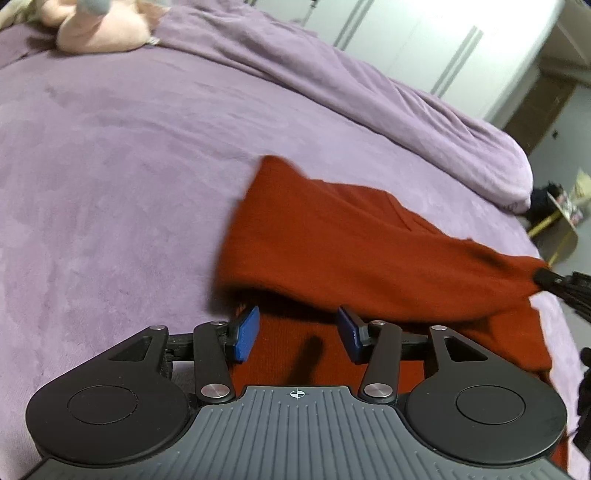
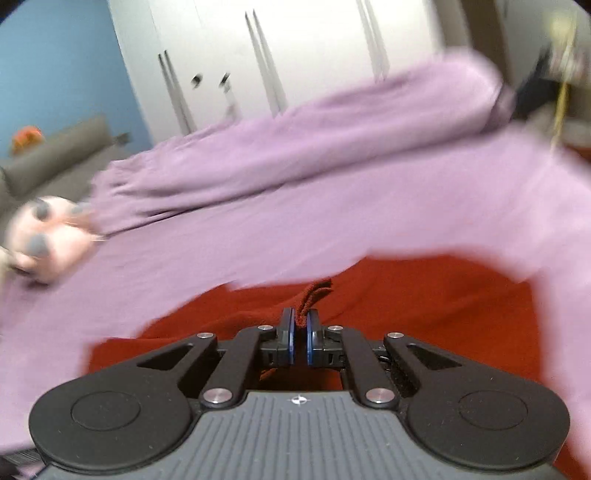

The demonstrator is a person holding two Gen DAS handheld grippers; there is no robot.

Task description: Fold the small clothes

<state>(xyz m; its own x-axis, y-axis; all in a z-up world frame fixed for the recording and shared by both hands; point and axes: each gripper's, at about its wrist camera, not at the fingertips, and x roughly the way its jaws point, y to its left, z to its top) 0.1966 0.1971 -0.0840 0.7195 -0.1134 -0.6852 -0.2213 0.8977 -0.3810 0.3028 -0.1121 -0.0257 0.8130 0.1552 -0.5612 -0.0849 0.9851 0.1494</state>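
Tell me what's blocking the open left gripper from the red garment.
Nothing visible. The left gripper hangs open directly over the red garment on the purple bedspread; the right gripper pinches another corner.

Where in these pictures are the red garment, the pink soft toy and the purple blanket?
red garment (image 1: 332, 236): left wrist view, middle of its lifted upper fold.
pink soft toy (image 1: 103, 29): left wrist view, its body, top left.
purple blanket (image 1: 369, 96): left wrist view, its bunched ridge.

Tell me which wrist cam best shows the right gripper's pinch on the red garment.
Right wrist view: the right gripper is shut on an edge of the red garment, cloth visible between the pads. Left wrist view shows only its tip lifting a corner; the left gripper is open.
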